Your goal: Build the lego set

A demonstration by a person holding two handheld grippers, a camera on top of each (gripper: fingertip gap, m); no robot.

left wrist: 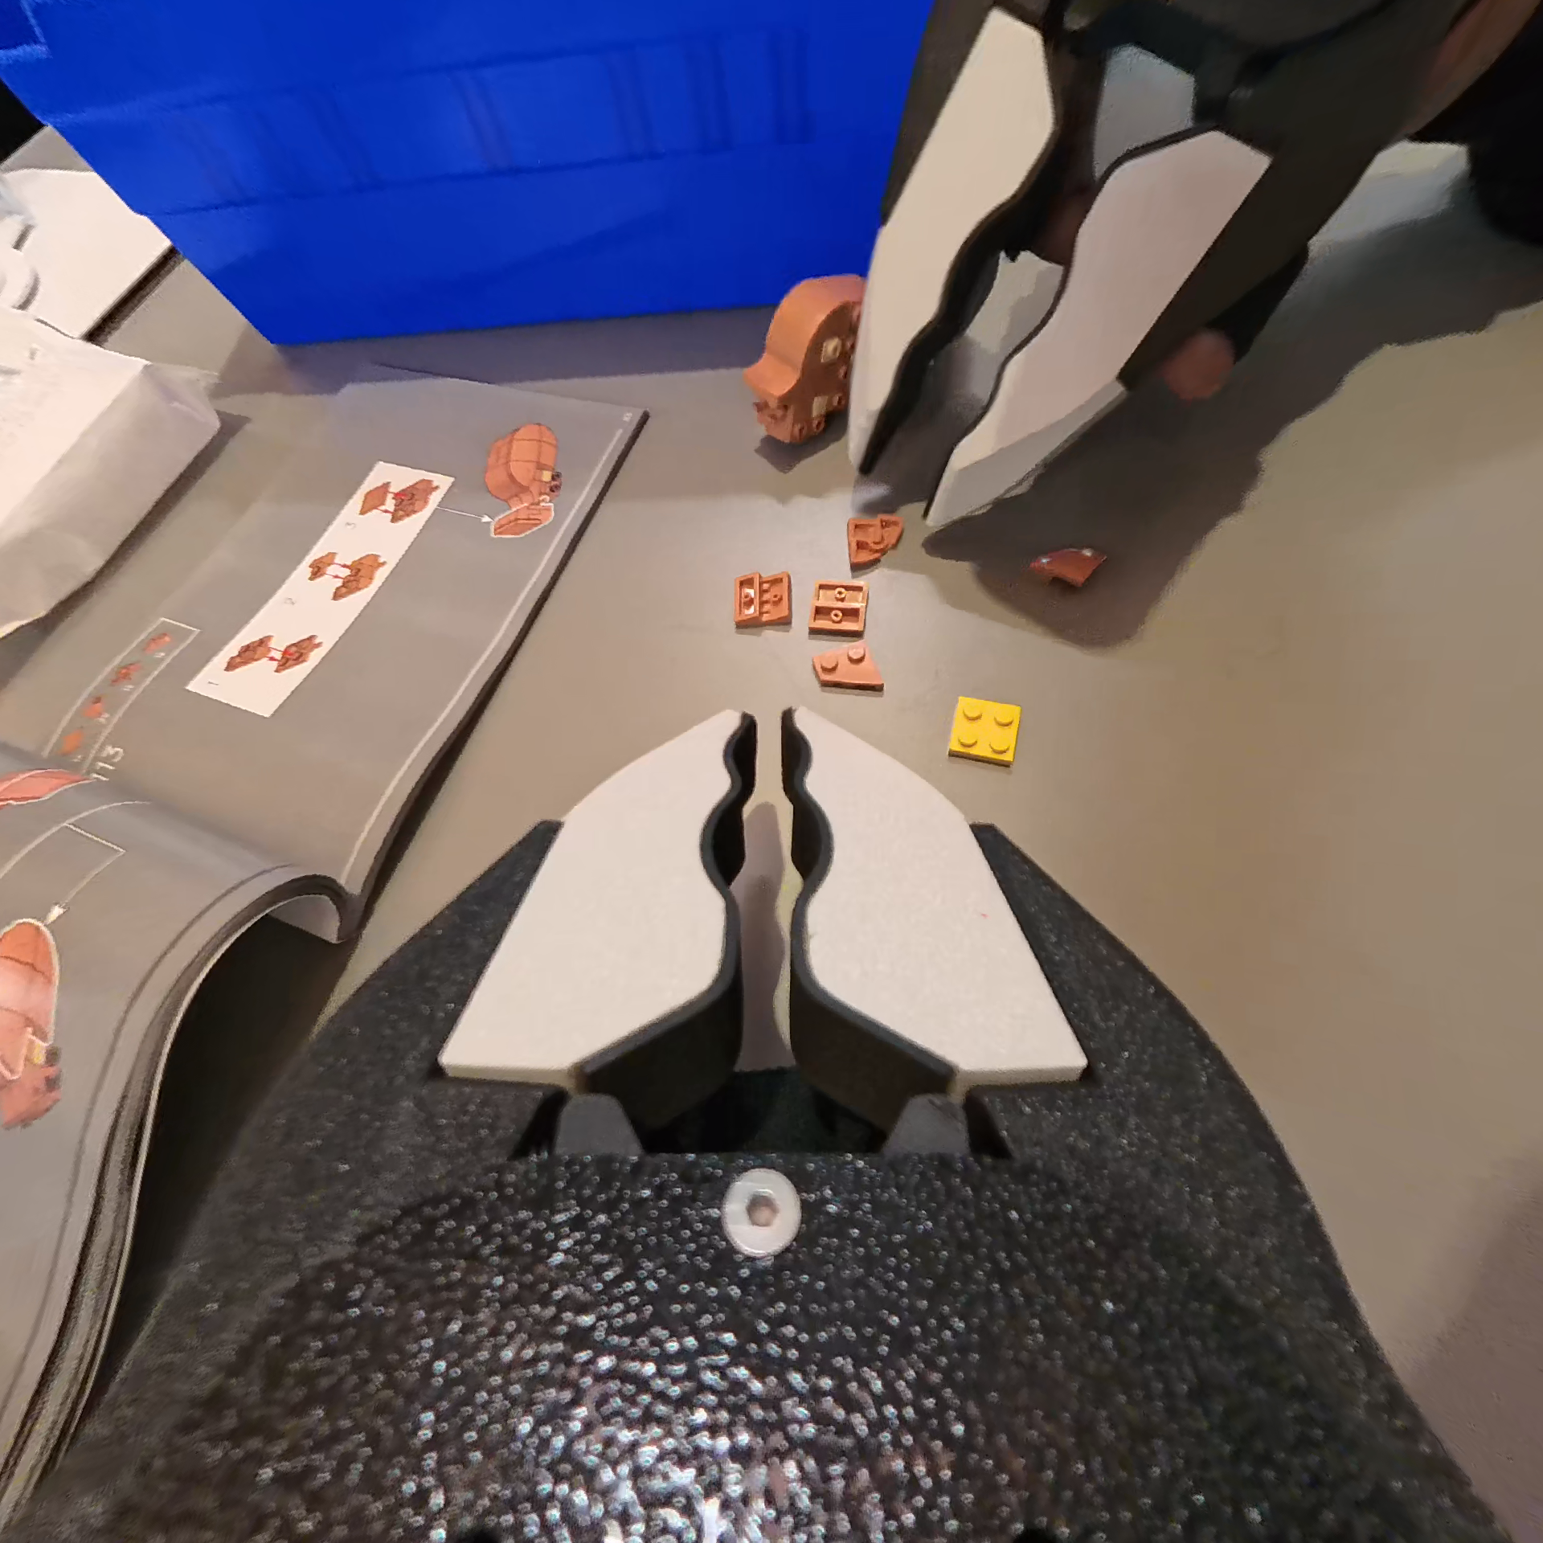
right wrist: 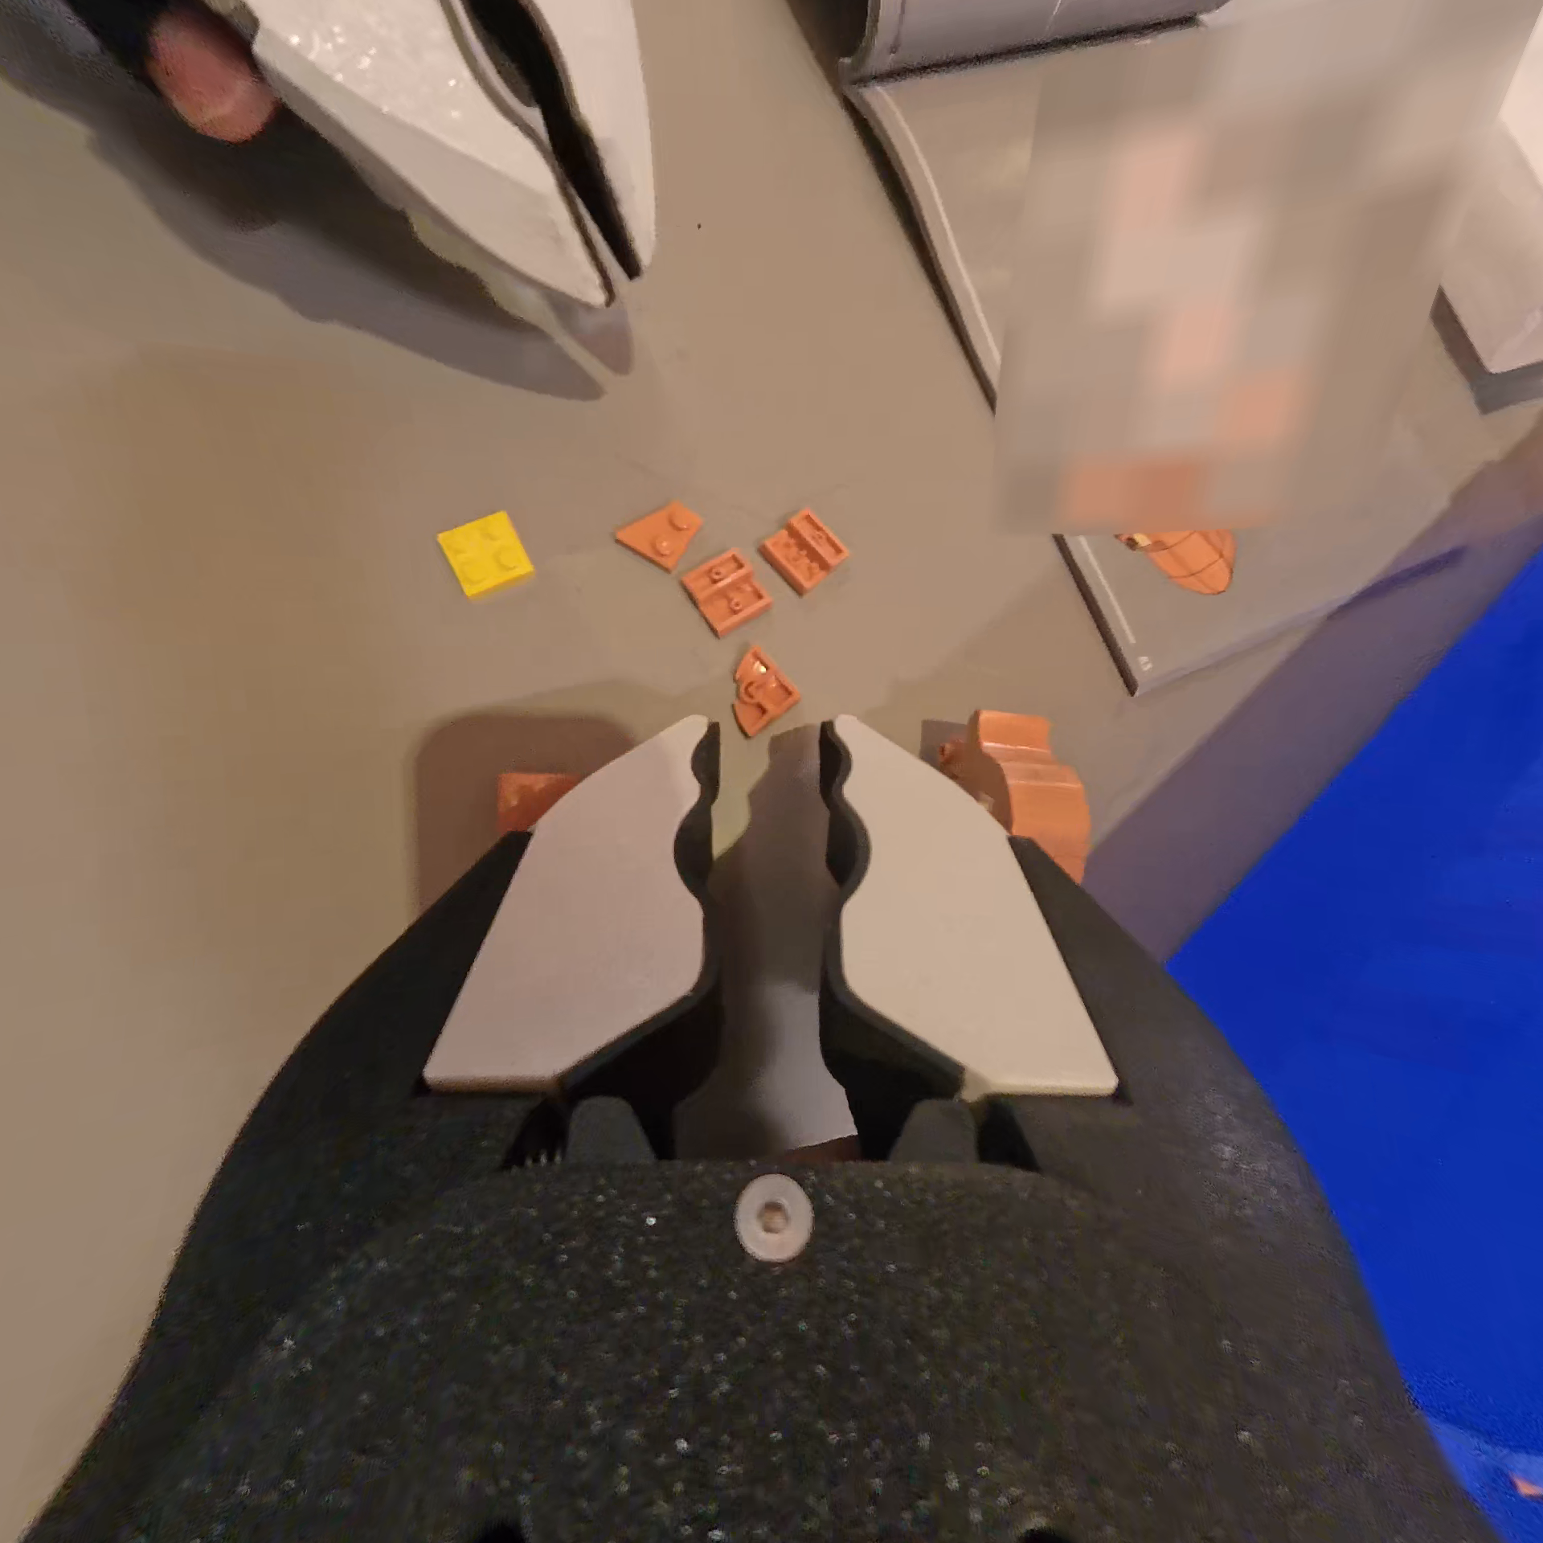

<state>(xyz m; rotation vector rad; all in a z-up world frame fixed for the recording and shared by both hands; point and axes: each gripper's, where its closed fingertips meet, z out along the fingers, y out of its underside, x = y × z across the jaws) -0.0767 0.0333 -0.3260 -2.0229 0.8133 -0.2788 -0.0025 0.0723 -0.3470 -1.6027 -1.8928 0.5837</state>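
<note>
Where the grey desk (left wrist: 1252, 918) is seen from the left wrist view, an open instruction booklet (left wrist: 334, 626) is laid at the far left, with a blue bin (left wrist: 501, 167) standing behind it. Just right of the booklet, the left tool (left wrist: 768, 722) is held low over the desk, its fingers drawn nearly together with only a narrow slit between them, and nothing is gripped in it. Beyond its tips a cluster of small copper-orange plates (left wrist: 839, 608) is scattered, a wedge-shaped plate (left wrist: 850, 668) being nearest, and a yellow square plate (left wrist: 985, 731) is set just to the right. Farther back, a copper-orange built model (left wrist: 806, 359) is stood near the bin. To the right of it, the right tool (left wrist: 897, 501) is pointed down at the desk, its fingers parted by a clear gap and bare. A curved orange piece (left wrist: 872, 538) is found just beside its tips, apart from both pads, and another dark orange piece (left wrist: 1069, 568) is lying in its shadow farther right.
</note>
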